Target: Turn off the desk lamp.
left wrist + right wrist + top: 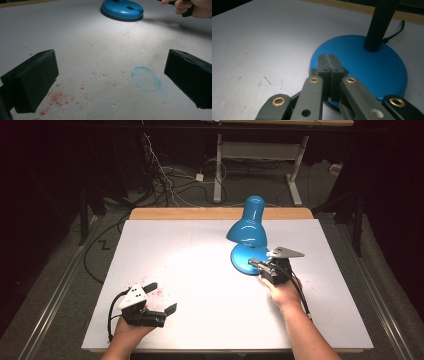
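Two black two-jaw grippers are at work over a white-topped table point(200, 285), each held in one of the person's hands. Nearest, at the front left, the left gripper point(163, 297) sits low over the white surface with its jaws spread wide and nothing between them; in the left gripper view point(107, 82) a scatter of red specks point(58, 98) and a faint blue ring mark point(146, 78) show on the bare board below it. Farther in and to the right, the right gripper point(253, 262) has its jaws pressed together with nothing held; its closed tips point(329, 62) sit over the near edge of the round blue base point(367, 65) of a glossy blue metal desk lamp point(246, 227), though contact cannot be told. That lamp stands right of the table's middle, its black ribbed neck point(380, 23) rising from the base and its shade casting a bright pool on the board. Beyond lies the table's wooden back edge point(190, 213).
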